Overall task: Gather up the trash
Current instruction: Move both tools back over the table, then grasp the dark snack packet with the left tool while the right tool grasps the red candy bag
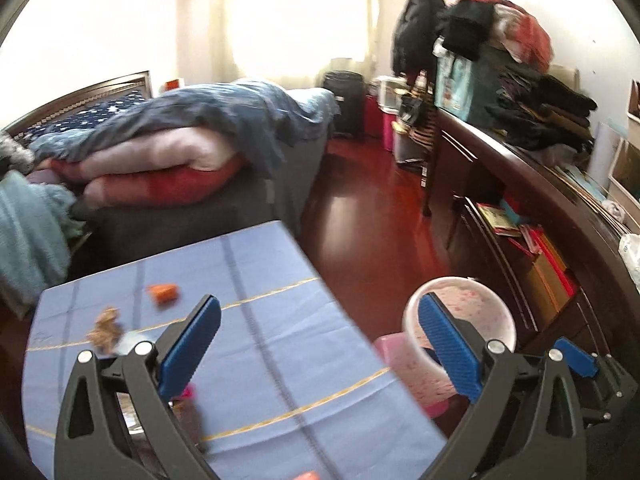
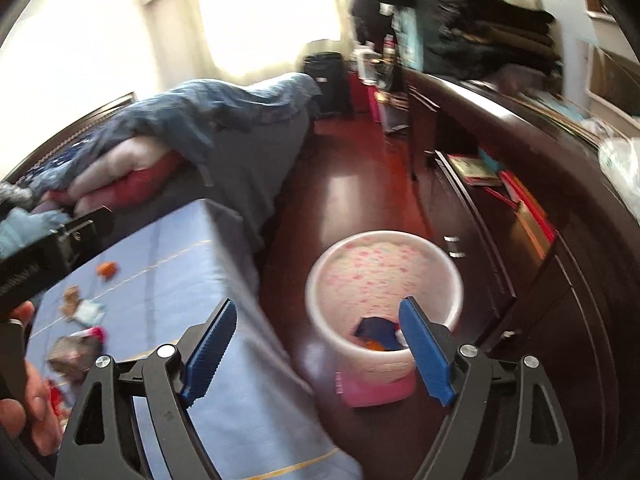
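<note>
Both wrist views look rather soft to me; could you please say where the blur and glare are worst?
Left wrist view: window blown out white, scraps on the blue tablecloth smeared. Right wrist view: heavier motion blur, especially the bin rim and dresser clutter; same window glare.

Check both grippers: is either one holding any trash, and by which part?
Nothing is held. The left gripper and right gripper are both open, with nothing between the fingers.

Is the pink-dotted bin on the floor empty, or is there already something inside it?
Not empty. The right wrist view looks into the bin, and a dark blue piece and an orange bit lie at its bottom.
</note>
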Demonstrator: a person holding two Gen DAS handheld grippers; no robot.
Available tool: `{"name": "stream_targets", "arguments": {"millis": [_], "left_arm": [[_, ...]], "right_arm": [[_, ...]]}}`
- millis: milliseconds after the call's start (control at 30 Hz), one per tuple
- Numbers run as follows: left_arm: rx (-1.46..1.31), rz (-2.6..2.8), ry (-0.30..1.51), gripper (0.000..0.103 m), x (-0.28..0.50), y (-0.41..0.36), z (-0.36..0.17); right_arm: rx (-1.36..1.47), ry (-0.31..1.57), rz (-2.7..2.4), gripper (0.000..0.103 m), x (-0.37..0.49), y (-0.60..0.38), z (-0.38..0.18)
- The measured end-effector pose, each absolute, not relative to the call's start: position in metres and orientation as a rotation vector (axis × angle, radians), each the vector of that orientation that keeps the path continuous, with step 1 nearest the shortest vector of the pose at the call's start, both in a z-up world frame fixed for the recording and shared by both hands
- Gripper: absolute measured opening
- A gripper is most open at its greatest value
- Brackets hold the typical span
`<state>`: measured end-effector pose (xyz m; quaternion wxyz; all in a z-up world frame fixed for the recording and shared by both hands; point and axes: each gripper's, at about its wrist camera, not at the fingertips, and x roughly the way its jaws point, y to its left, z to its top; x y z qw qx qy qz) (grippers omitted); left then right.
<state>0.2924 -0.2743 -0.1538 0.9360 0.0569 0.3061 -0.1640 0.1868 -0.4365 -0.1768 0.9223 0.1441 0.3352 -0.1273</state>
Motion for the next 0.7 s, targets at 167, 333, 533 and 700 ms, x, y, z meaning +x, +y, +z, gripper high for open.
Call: {"name": "stream_targets", "arguments": {"millis": [167, 333, 533, 700], "left_arm": [[0.068, -0.245, 0.606, 0.099, 0.275, -0.209, -0.138], [0.000, -0.162, 0.608, 0.099, 0.259, -0.147, -0.130], [-0.025, -0.087, 0.574, 0.099, 0.233, -0.094, -0.119], [0.000, -0.056, 0.627, 0.099, 0.237, -0.075, -0.132]], "right_arm": [[0.252, 0.652, -0.169, 0.085, 0.180, -0.395, -0.157], [0.195, 0.624, -0.108, 0.087, 0.176, -0.356, -0.142], [0.156, 0.612, -0.036, 0.089, 0.172, -0.317, -0.134], [0.137, 0.610, -0.004, 0.089, 0.167, -0.296, -0.132]]}}
